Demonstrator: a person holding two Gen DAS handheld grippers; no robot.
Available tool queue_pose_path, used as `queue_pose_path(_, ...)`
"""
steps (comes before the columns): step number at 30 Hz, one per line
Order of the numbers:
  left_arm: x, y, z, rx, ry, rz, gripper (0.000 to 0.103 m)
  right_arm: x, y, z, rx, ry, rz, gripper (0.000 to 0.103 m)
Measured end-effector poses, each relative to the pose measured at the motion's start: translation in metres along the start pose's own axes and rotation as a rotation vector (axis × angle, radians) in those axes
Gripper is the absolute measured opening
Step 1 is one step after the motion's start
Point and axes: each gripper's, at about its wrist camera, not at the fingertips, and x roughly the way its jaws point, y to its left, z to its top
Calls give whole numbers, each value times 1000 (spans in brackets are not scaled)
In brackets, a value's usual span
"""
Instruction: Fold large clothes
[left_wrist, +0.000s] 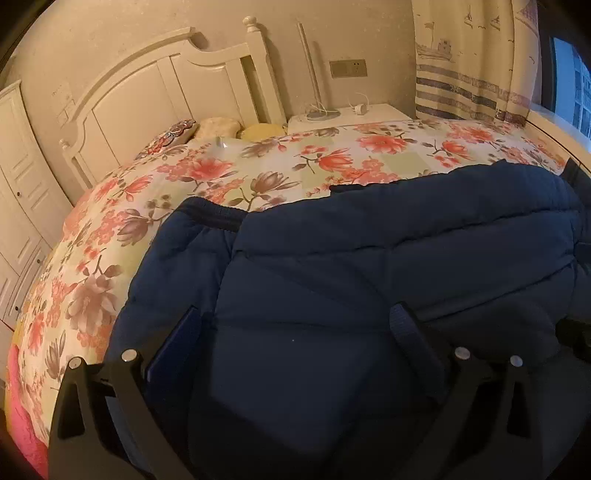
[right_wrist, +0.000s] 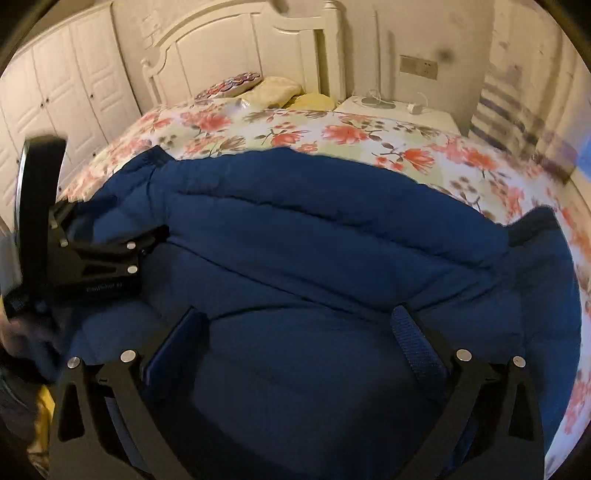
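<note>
A navy quilted jacket (left_wrist: 369, 258) (right_wrist: 332, 221) lies spread across the floral bedsheet (left_wrist: 258, 173) (right_wrist: 332, 129), folded into a wide band. One ribbed cuff (left_wrist: 214, 216) (right_wrist: 159, 155) shows at its far left and another cuff (right_wrist: 532, 225) at the right. My left gripper (left_wrist: 295, 314) hovers over the jacket's near left part, open, with only fabric below the gap. My right gripper (right_wrist: 295, 314) is open too, over the jacket's near middle, gripping nothing. The left tool's black frame (right_wrist: 96, 258) appears at the left edge of the right wrist view, held by a hand.
A white headboard (left_wrist: 166, 92) and pillows (left_wrist: 218, 127) stand at the bed's far end. A nightstand (left_wrist: 351, 114) with a lamp sits to the right, a striped curtain (left_wrist: 472, 66) beyond it. White wardrobe doors (right_wrist: 74, 81) line the left wall.
</note>
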Motion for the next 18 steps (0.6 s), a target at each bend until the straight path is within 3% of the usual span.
queue_pose_path(5,6,-4,-3,21,9,15,101,-5,7,11,-28,38,-45,98)
queue_pose_path(10,7,-4,-1,17,16,6,101,-20,-3,46,-51,-85,-146,89)
queue_pose_path(12,7,-4,-1,16,17,4,101,-3,-11,56,-46,-49,-154,86)
queue_pose_path(15,8,-2,-2,5,21,-5,101,42,-26,52,0,92,-117,86)
queue_pose_path(18,8,-1,-2,4,24,-8,101,38,-24,56,-23,107,-126,85)
